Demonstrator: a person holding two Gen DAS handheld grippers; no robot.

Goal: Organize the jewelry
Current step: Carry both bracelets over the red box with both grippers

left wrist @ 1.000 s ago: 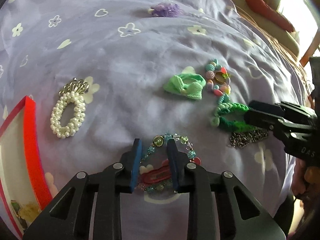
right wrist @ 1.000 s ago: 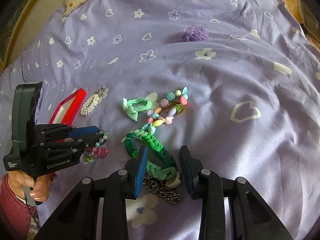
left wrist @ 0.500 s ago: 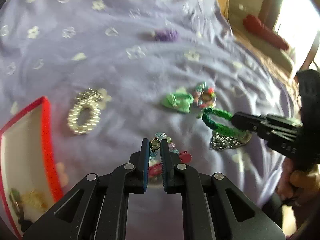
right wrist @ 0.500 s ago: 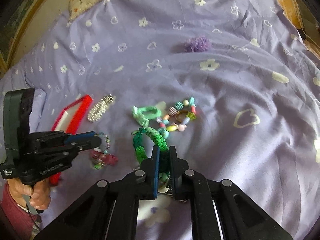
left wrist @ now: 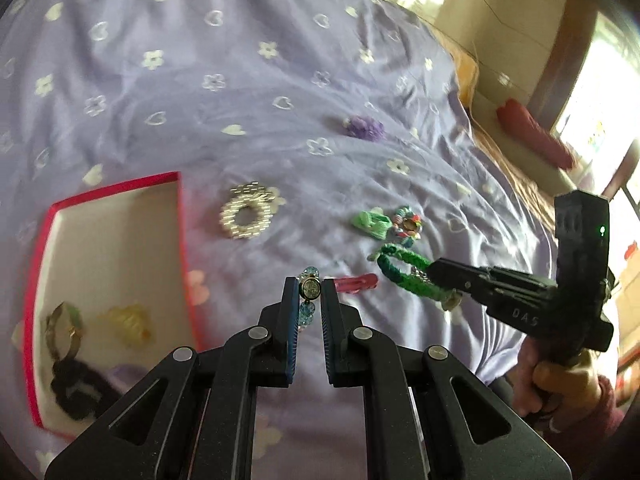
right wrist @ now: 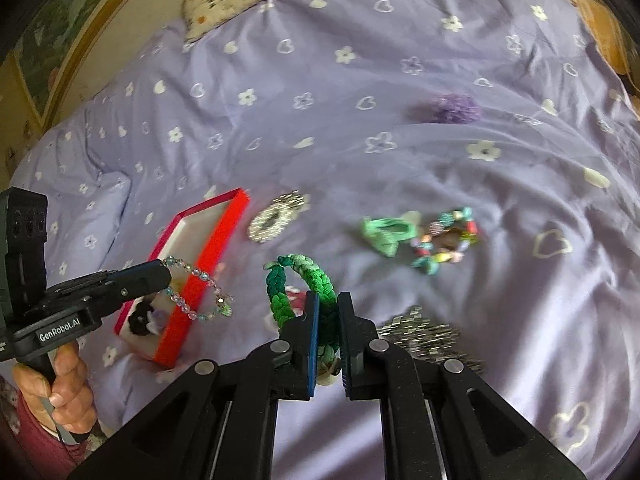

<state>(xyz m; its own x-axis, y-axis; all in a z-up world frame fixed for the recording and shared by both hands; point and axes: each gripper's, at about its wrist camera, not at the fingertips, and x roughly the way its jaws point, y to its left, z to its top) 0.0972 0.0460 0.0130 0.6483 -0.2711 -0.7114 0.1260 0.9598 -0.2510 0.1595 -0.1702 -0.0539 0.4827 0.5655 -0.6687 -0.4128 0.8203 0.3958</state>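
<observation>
The left gripper (left wrist: 310,292) has its jaws closed down on a clear beaded bracelet (right wrist: 196,288) — in the right wrist view the loop of pale blue and pink beads hangs free from the jaw tips, lifted off the bed (right wrist: 400,168) and dangling over the near wall of the red box (right wrist: 208,264). The right gripper (right wrist: 327,320) has its jaws pinched on a green braided bracelet (right wrist: 296,280), which stands up as a loop above the purple bedspread.

The red box sits open toward the left side of the bed; inside it lie a dark hair tie (left wrist: 76,388), a yellowish piece (left wrist: 128,322) and a metallic ring-shaped item (left wrist: 60,324), all blurred.

Still lying on the bedspread: a pearl scrunchie (left wrist: 246,214) just right of the box, a mint green hair tie (left wrist: 372,222) touching a colourful bead bracelet (left wrist: 408,224), a pink hair clip (left wrist: 356,282) just beyond the left jaws, and a silver chain (right wrist: 420,332) beside the right jaws. A purple scrunchie (left wrist: 364,127) lies well apart, further up the bed.
</observation>
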